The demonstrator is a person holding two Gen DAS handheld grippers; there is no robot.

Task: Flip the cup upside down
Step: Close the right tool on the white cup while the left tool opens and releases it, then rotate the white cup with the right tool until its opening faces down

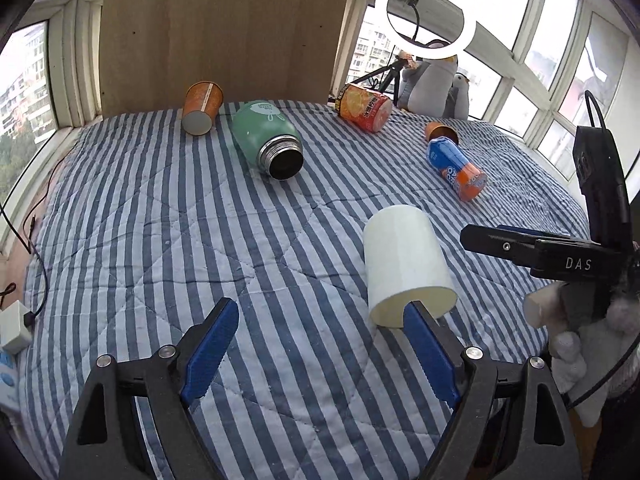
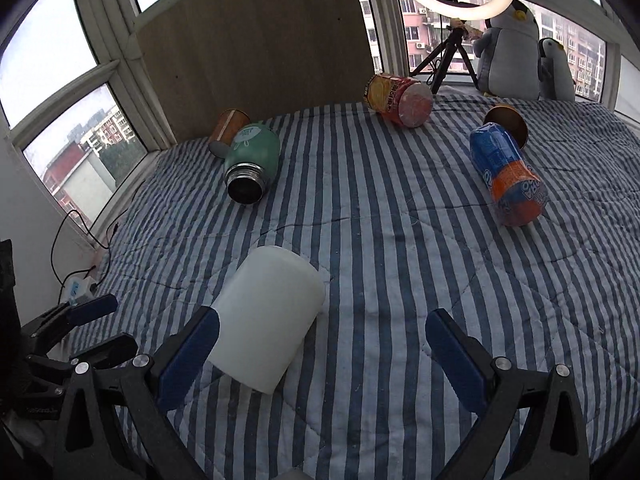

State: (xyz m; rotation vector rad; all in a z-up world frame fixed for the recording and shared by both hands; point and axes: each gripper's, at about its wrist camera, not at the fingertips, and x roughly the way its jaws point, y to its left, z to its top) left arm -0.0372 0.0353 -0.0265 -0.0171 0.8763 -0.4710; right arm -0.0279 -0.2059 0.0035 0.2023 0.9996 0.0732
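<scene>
The left gripper has its blue pads spread wide with nothing between them; its right pad hides part of the rim of the white cup, which lies on its side on the striped quilt, mouth toward the camera. In the right wrist view the right gripper is equally wide apart, its left pad just beside the cup, whose mouth is hard to make out here. Farther off lie an orange paper cup, a green flask with an unreadable label, a red-orange can with Chinese print too small to read, and a blue-orange bottle. The left view alone reads "DAS" on the right gripper's body.
</scene>
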